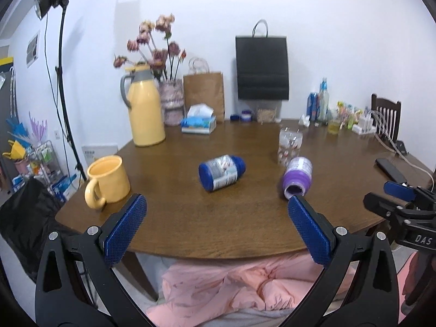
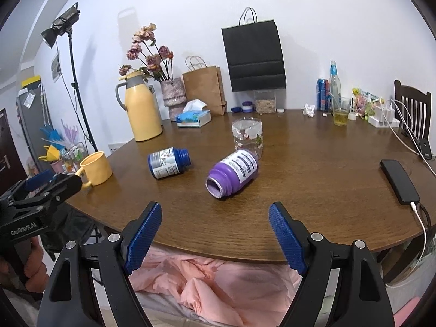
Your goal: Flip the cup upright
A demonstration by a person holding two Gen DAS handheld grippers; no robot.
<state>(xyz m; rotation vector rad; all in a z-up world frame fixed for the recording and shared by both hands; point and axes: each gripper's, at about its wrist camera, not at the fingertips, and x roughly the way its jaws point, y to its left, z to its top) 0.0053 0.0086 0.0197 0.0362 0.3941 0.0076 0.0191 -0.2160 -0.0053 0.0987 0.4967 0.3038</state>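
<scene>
A clear patterned cup stands on the brown table, seemingly mouth down, behind a purple bottle that lies on its side with its open mouth toward me. A blue bottle lies on its side to the left. My left gripper is open and empty at the table's near edge. My right gripper is open and empty at the near edge, short of the purple bottle. Each gripper shows at the edge of the other view.
A yellow mug stands upright at the left edge. A yellow thermos, flower vase, tissue box and paper bags line the back. A phone with cable lies right. Bottles and a glass stand back right.
</scene>
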